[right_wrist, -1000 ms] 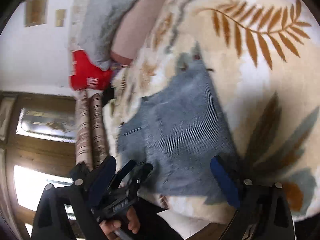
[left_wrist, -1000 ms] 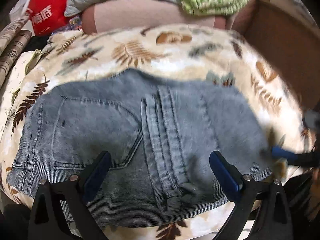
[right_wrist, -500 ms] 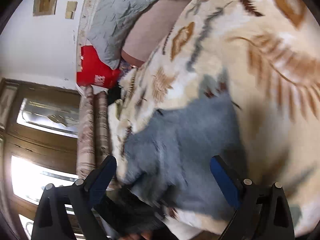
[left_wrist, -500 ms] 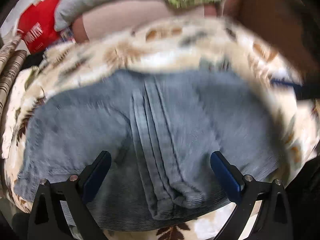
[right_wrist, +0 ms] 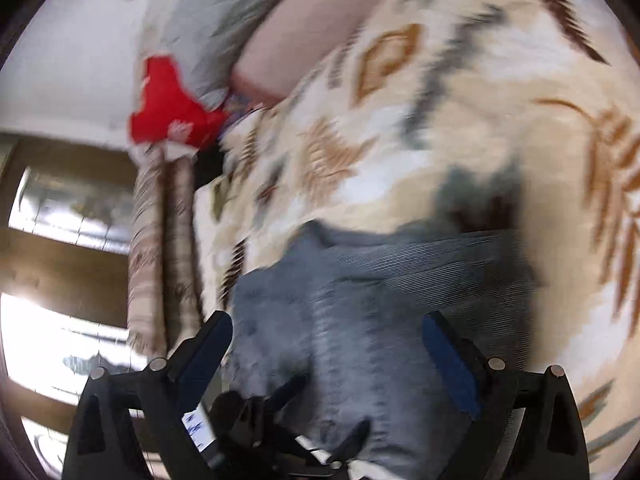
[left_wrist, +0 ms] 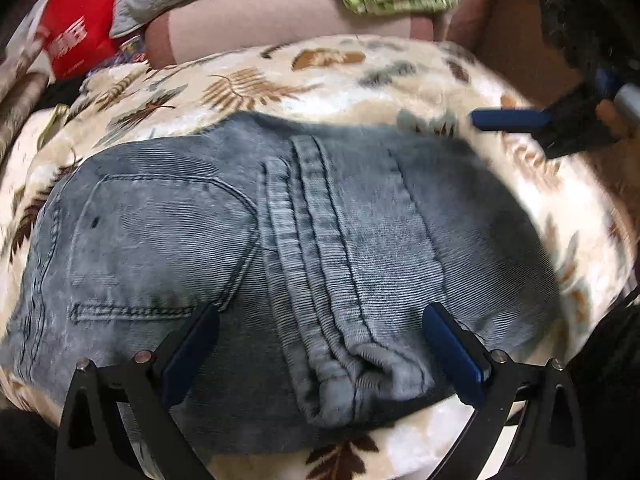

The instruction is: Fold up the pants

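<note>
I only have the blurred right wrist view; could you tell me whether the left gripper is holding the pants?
Observer: No, the left gripper is open above the near edge of the pants, gripping nothing.
Operator: Which side faces up?
Observer: The back; a stitched back pocket shows left of the thick centre seam.
Operator: Where is my right gripper?
Observer: Its blue finger is past the pants' far right corner, above the leaf-print blanket.
</note>
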